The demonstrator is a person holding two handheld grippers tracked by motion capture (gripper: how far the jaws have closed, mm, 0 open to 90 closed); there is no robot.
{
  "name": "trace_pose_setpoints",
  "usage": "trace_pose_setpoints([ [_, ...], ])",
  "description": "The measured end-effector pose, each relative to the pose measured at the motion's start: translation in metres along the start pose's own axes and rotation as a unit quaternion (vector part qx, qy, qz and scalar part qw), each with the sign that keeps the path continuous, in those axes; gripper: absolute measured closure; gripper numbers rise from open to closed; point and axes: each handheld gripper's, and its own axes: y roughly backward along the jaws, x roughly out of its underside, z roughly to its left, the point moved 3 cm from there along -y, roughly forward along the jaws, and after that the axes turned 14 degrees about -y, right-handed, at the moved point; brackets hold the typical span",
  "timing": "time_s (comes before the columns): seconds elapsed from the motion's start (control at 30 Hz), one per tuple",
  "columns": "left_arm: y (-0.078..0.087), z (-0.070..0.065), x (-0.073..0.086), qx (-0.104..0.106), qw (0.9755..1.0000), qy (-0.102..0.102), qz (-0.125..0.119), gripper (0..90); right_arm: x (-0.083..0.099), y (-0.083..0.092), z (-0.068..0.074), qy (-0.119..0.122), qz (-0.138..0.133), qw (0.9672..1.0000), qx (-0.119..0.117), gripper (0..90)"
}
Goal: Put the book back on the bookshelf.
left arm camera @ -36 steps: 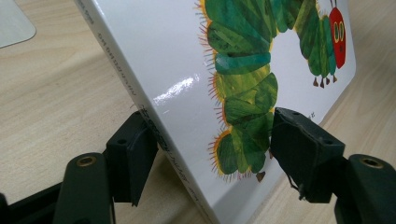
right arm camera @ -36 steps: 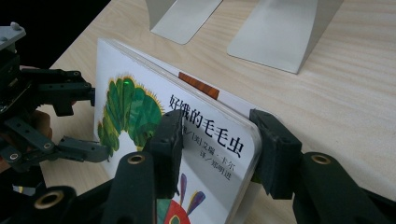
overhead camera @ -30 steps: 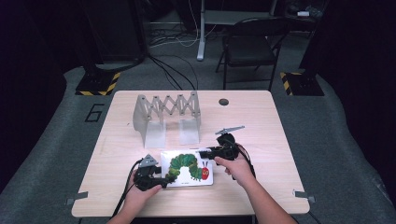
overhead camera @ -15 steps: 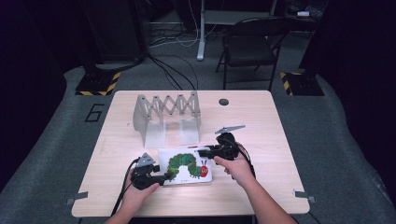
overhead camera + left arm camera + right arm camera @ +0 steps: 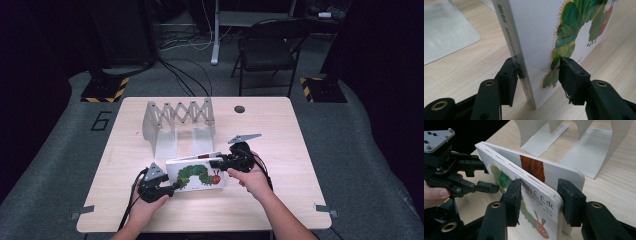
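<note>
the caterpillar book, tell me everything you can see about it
The caterpillar book is a thick white board book with rounded corners, its cover showing a green caterpillar with a red head. It stands tilted on its long edge on the wooden table, in front of the metal bookend rack. Its pages gape slightly at the top. The right gripper clamps one end; the left gripper, whose jaws have just been closing, straddles the spine end, one pad against the spine, the other on the cover.
</note>
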Motion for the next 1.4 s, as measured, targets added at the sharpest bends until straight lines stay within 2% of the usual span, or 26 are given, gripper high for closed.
trace_pose_setpoints([
  [0.13, 0.002, 0.001, -0.001, -0.012, 0.9999, -0.006, 0.0, 53.0, 0.001, 0.0, 0.003, 0.0, 0.003, 1.0, -0.001, 50.0],
  [0.33, 0.003, 0.002, -0.002, -0.022, 0.9995, -0.02, 0.004, 54.5, 0.002, -0.004, 0.003, 0.015, 0.009, 0.9999, -0.001, 46.7],
  [0.4, 0.002, 0.002, -0.002, -0.031, 0.999, -0.032, 0.003, 55.0, 0.002, -0.004, 0.004, 0.011, 0.01, 0.9999, -0.002, 45.1],
  [0.47, 0.003, 0.001, -0.002, -0.019, 0.9992, -0.032, 0.01, 55.7, 0.002, -0.004, 0.003, 0.01, 0.009, 0.9999, -0.003, 44.1],
  [0.53, 0.003, 0.001, -0.001, -0.016, 0.9992, -0.036, 0.011, 56.1, 0.002, -0.004, 0.002, 0.003, 0.007, 0.9999, -0.007, 43.7],
  [0.73, 0.003, 0.0, -0.001, -0.015, 0.9993, -0.034, 0.006, 55.0, 0.003, -0.005, -0.001, 0.002, 0.004, 0.9999, -0.016, 42.1],
  [0.8, 0.005, -0.001, -0.001, -0.012, 0.9992, -0.037, 0.011, 54.7, 0.004, -0.005, -0.001, 0.001, 0.005, 0.9998, -0.017, 41.3],
  [0.9, 0.006, -0.001, -0.002, -0.011, 0.9992, -0.037, 0.008, 54.6, 0.005, -0.006, -0.003, 0.005, 0.012, 0.9998, -0.012, 39.6],
  [0.93, 0.007, -0.001, -0.002, -0.003, 0.9991, -0.04, 0.011, 54.3, 0.005, -0.007, -0.004, 0.011, 0.015, 0.9998, -0.008, 39.4],
  [1.03, 0.008, -0.001, -0.002, 0.002, 0.9993, -0.037, 0.005, 51.3, 0.008, -0.01, -0.006, 0.009, 0.022, 0.9997, -0.003, 39.1],
  [1.2, 0.012, -0.002, -0.005, -0.004, 0.9989, -0.045, -0.008, 42.9, 0.01, -0.011, -0.01, 0.006, 0.026, 0.9996, -0.001, 38.9],
  [1.3, 0.012, -0.001, -0.005, 0.003, 0.9989, -0.047, -0.004, 41.8, 0.011, -0.011, -0.011, 0.003, 0.026, 0.9997, 0.001, 38.9],
  [1.33, 0.012, -0.001, -0.005, -0.002, 0.999, -0.045, -0.009, 41.7, 0.011, -0.012, -0.011, 0.003, 0.026, 0.9996, 0.002, 38.9],
  [1.4, 0.013, 0.0, -0.006, 0.006, 0.9991, -0.043, -0.006, 41.7, 0.011, -0.012, -0.012, 0.004, 0.027, 0.9996, 0.003, 38.9],
])
